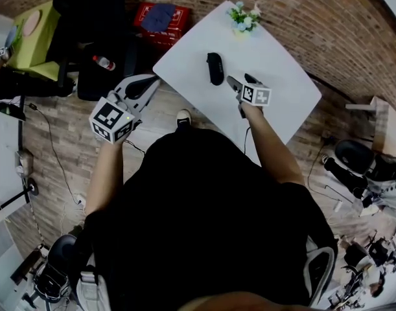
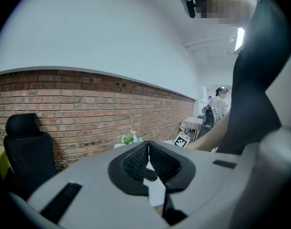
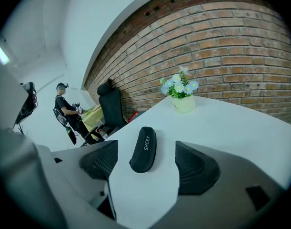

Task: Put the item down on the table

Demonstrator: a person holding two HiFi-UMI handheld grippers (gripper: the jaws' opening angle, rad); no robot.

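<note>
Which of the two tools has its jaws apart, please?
The right tool: its jaws stand apart, aimed at the black case, while the left tool has its jaws shut together.

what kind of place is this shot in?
Likely an office or lab space used for recording, not a home: brick wall, white table, office chair, and another person wearing gear in the background.

— How many claws?
— Two: the left claw [image 1: 149, 83] and the right claw [image 1: 242, 81].
— Ahead of the right one?
— One black case [image 3: 144, 149], one flower pot [image 3: 181, 95] beyond it, one white table [image 3: 231, 128].
— Beyond the left one?
— One bottle [image 1: 104, 62], one red crate [image 1: 160, 23].
</note>
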